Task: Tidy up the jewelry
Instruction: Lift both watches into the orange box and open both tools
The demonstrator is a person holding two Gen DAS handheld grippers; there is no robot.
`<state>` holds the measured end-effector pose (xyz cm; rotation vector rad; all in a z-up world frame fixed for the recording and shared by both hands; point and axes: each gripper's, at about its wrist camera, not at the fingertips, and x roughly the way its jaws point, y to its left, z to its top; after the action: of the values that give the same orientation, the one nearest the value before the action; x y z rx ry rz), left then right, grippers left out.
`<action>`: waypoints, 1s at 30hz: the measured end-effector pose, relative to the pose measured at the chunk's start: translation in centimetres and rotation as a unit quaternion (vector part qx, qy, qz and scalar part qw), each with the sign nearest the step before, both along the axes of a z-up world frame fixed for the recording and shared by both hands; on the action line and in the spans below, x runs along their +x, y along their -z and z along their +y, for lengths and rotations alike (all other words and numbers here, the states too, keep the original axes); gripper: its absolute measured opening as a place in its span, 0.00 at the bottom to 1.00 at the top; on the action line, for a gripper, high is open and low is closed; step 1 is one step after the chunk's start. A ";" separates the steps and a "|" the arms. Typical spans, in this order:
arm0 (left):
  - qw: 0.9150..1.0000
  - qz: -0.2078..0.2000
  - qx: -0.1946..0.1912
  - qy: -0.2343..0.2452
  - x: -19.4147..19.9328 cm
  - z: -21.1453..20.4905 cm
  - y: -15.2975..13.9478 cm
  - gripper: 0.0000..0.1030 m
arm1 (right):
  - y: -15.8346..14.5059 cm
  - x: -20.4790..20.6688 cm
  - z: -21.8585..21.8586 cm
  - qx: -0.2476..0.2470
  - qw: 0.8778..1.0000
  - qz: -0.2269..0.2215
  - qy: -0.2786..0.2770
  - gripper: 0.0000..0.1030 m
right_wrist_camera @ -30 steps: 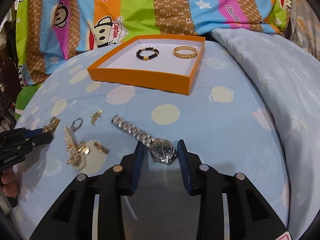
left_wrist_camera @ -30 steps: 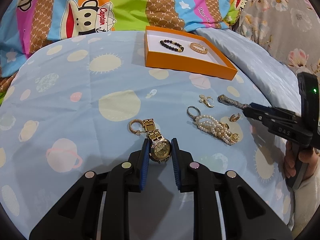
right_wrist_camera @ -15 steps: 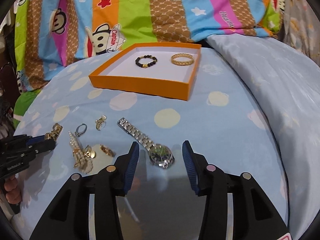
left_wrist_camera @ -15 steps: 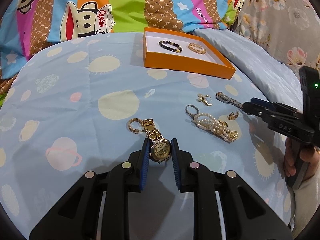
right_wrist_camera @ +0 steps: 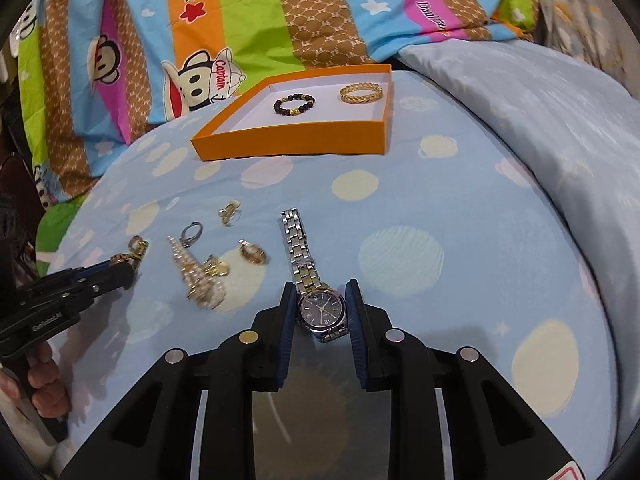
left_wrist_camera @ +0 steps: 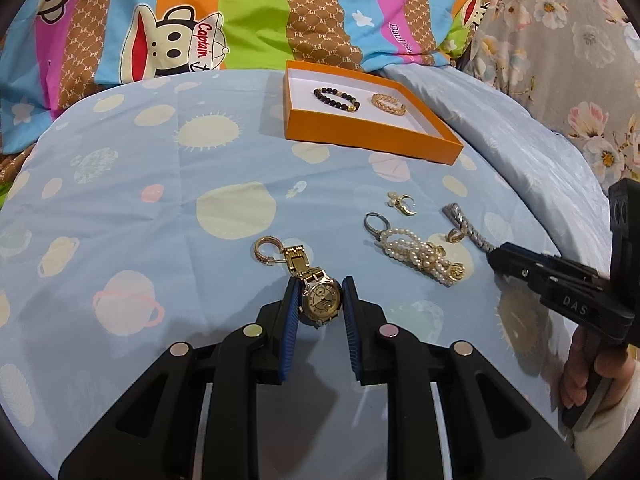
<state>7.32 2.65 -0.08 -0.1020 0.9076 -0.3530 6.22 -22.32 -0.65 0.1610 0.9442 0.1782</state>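
My left gripper (left_wrist_camera: 320,286) is shut on the case of a gold watch (left_wrist_camera: 320,300), whose band lies forward on the blue sheet. My right gripper (right_wrist_camera: 320,290) is shut on a silver watch (right_wrist_camera: 322,310) with a dark dial; its band (right_wrist_camera: 296,236) stretches away from me. An orange box (left_wrist_camera: 360,138) (right_wrist_camera: 288,144) at the back holds a dark bead bracelet (left_wrist_camera: 336,98) and a gold bracelet (left_wrist_camera: 389,103). A pearl piece (left_wrist_camera: 420,254), a gold hoop (left_wrist_camera: 266,250) and small earrings (left_wrist_camera: 404,204) lie loose between the grippers.
A bright cartoon-striped quilt (left_wrist_camera: 240,16) rises behind the box. A pale blue pillow (right_wrist_camera: 540,120) lies at the right, and a floral cover (left_wrist_camera: 580,60) beyond it. The bed's spotted sheet (left_wrist_camera: 120,200) curves down at the left.
My right gripper opened half a second ago, swung to line up with the silver watch, and has now closed on its case. The left gripper has kept its hold on the gold watch.
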 end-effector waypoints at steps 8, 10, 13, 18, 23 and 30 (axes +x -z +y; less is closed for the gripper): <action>1.000 -0.006 -0.018 0.006 -1.4 0.0 -1.6 0.20 | -3.2 -1.9 -0.5 0.033 0.998 -0.032 0.033 0.23; 1.000 -0.010 -0.023 0.007 -1.6 -0.1 -2.3 0.20 | -4.4 -2.0 -0.6 0.033 0.998 -0.047 0.036 0.23; 0.999 -0.019 -0.031 0.012 -1.6 -0.1 -3.6 0.20 | -5.7 -1.8 -0.7 0.033 0.997 -0.061 0.039 0.23; 0.998 -0.044 -0.027 0.021 -0.5 -0.7 -6.1 0.20 | -7.4 -0.3 -0.9 0.026 0.995 -0.084 0.040 0.23; 0.997 -0.070 -0.028 0.025 3.0 -1.4 -8.7 0.20 | -9.8 3.3 -0.9 0.014 0.993 -0.116 0.034 0.23; 0.994 -0.106 -0.026 0.026 10.7 -3.7 -10.4 0.20 | -12.1 11.2 -0.4 0.021 0.988 -0.150 0.030 0.23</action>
<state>17.99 -1.04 10.30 -0.0861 0.6926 -0.4282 17.42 -22.76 11.43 0.1959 0.6356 0.1607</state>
